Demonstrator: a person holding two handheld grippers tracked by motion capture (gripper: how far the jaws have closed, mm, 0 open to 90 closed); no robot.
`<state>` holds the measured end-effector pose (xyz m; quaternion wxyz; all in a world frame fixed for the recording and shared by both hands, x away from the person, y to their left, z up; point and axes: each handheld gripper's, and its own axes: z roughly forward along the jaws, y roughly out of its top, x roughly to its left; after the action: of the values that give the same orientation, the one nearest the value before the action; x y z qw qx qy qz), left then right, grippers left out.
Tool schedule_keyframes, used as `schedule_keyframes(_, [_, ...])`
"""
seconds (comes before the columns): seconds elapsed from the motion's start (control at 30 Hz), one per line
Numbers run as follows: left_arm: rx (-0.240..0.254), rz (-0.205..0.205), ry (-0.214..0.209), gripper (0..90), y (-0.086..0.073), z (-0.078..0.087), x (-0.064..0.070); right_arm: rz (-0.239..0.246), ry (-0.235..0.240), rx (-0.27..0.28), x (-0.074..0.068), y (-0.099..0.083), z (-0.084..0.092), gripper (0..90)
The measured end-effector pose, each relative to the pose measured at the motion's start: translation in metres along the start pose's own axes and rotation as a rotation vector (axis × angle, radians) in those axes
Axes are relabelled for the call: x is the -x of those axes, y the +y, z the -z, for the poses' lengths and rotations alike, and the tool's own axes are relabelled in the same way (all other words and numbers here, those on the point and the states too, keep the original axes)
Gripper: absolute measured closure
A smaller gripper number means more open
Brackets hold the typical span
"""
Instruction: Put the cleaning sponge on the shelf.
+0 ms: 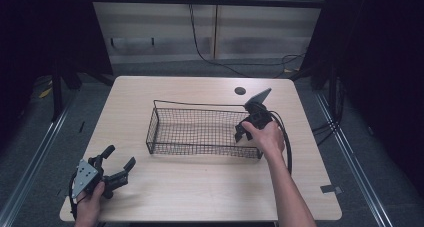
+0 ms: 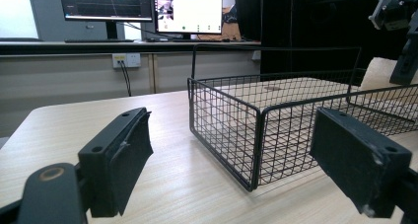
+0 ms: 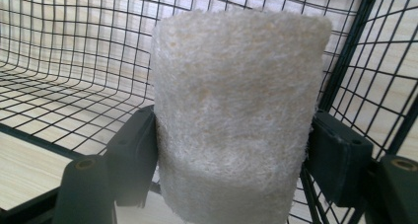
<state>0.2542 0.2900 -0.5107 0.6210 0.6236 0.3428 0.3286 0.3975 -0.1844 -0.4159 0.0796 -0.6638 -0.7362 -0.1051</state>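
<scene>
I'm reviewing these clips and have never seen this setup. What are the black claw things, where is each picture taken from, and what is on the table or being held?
No robot here: a person holds a two-jaw gripper in each hand. The high view looks down on a wooden table with a black wire basket on it. The other two pictures come from cameras riding on the grippers, looking along their jaws. The left gripper is open and empty near the table's front left corner; its camera sees the basket from the side. The right gripper is at the basket's right end, its jaws pressed on both sides of a pale, fibrous sponge-like pad, seen against the basket's mesh.
</scene>
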Motion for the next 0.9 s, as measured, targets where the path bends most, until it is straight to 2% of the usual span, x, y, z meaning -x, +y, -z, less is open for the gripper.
schedule_keyframes(0.27, [0.0, 0.0, 0.0, 15.5, 0.0, 0.0, 0.0, -0.014, -0.002, -0.001, 0.002, -0.001, -0.008, 28.0])
schedule_keyframes(0.47, [0.0, 0.0, 0.0, 15.5, 0.0, 0.0, 0.0, -0.014, -0.034, -0.004, 0.003, 0.0, -0.012, 28.0])
schedule_keyframes(0.57, [0.0, 0.0, 0.0, 15.5, 0.0, 0.0, 0.0, -0.021, -0.031, -0.007, 0.003, 0.0, -0.013, 28.0])
schedule_keyframes(0.9, [0.0, 0.0, 0.0, 15.5, 0.0, 0.0, 0.0, -0.024, -0.063, -0.022, 0.0, 0.003, -0.022, 27.7])
